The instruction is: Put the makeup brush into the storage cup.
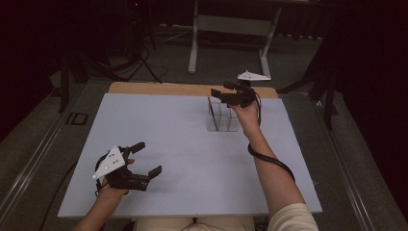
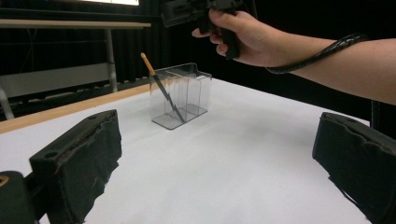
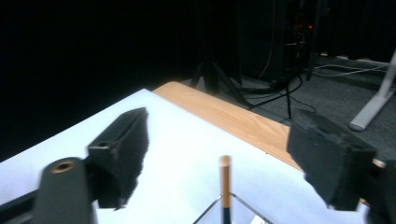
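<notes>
A pencil [image 2: 159,84] stands in a clear box [image 2: 182,95] with little rooms inside, in the upper middle of the high view, on the pale surface [image 1: 183,144]. The pencil leans, with its tan top poking out over the rim, and it sits in the room at the left end of the box as the left gripper view shows it. The right gripper [image 1: 230,96] hangs just above the box, and its jaws are spread wide with nothing between them. In the right gripper view the pencil top [image 3: 225,182] shows low in the frame, between the two black jaws but not touching them. So it looks like the pencil has just been dropped in, and the letting-go step is the one in hand. The left gripper [image 1: 144,161] rests at the lower left of the high view, well apart from the box, jaws spread and holding nothing. Next, the right hand should probably lift straight up, so the jaws do not bump the pencil or tip the box.
</notes>
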A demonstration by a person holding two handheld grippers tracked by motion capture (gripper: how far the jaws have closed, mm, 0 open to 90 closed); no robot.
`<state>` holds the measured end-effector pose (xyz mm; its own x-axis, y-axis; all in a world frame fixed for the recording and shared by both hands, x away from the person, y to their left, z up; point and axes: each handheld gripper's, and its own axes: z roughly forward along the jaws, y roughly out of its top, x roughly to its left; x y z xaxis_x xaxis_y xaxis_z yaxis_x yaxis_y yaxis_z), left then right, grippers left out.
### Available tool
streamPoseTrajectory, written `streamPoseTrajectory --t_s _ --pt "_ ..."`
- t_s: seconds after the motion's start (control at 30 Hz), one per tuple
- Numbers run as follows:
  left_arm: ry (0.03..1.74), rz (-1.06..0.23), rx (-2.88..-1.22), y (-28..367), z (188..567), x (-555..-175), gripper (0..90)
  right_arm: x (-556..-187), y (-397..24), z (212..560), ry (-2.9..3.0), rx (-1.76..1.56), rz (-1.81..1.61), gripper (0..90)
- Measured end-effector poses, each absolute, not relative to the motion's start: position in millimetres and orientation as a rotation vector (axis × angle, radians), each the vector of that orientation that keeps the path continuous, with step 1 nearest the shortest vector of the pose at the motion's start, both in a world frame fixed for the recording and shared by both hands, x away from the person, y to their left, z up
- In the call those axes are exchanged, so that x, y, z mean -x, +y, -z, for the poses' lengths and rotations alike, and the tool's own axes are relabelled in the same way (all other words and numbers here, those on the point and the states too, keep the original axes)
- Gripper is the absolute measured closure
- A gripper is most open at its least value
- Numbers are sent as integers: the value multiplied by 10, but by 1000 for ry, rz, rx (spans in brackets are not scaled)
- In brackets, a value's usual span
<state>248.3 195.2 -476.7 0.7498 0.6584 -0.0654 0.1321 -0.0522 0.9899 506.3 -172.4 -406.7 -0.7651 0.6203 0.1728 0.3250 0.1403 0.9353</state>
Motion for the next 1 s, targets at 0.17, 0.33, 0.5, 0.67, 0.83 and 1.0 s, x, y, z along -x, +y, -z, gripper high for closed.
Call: streamPoseTrajectory --t_s 0.17,0.33,0.5,0.67,0.83,1.0 --pt "655 -485 -1593 1957 4761 -2481 24 -4978 -1770 3977 2160 -904 -1684 153" --pt "656 -480 -1594 1950 4767 -2487 24 -4885 -1805 3924 2153 -883 -1668 141" --pt "656 -480 -1594 1949 4764 -2488 24 -4801 -1892 3891 2135 -904 -1674 143" --pt "654 -483 -1595 1943 4760 -2487 23 -4698 -2023 3876 2116 -935 -1677 143" --pt "653 -479 -1593 1930 4759 -2494 24 -4565 -2163 3893 2101 -946 -1661 143" --pt "648 -476 -1604 1916 4763 -2506 24 -4435 -2276 3879 2087 -943 -1685 140"
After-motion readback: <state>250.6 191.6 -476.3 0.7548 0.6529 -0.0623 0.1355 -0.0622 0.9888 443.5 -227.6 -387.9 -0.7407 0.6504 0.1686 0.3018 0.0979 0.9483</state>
